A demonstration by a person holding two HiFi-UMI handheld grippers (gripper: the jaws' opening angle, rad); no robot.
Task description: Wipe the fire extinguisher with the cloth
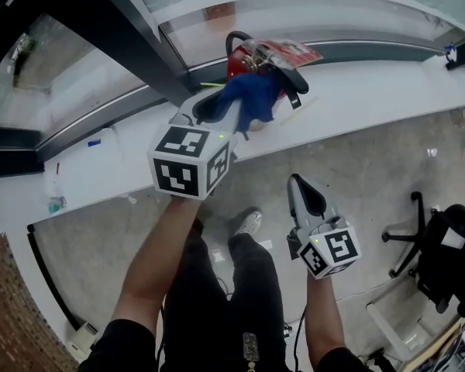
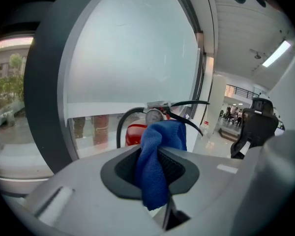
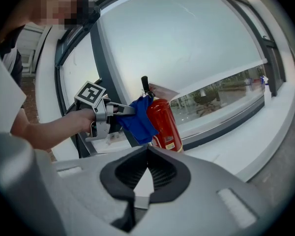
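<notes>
Where the head view looks down, a red fire extinguisher (image 1: 236, 67) stands upright on a long white bench (image 1: 372, 84) that runs along a window. The left gripper (image 1: 226, 110) reaches out over the bench, and a blue cloth (image 1: 254, 95) is pinched in its jaws. The cloth bunches against the near side of the extinguisher's top, just below the black handle. The right gripper (image 1: 296, 183) hangs lower, over the grey floor (image 1: 372, 169) and well apart from the bench. Its jaws are together and nothing is in them.

In the left gripper view, the left gripper (image 2: 155, 154) has its two jaws closed narrowly on the cloth (image 2: 163, 136). One fold stands up past the tips and a tail hangs down between the pads. Just behind the cloth are the fire extinguisher's red shoulder (image 2: 133, 134), its round gauge (image 2: 154, 117) and a black hose (image 2: 120, 129).

In the right gripper view, the right gripper (image 3: 147, 154) is empty and its jaw tips meet. Beyond it, a hand (image 3: 71, 122) holds the left gripper (image 3: 123, 110) level. This presses the cloth (image 3: 140, 123) to the upper left side of the fire extinguisher (image 3: 165, 124), which stands on the bench (image 3: 246, 146) before the glass.
</notes>
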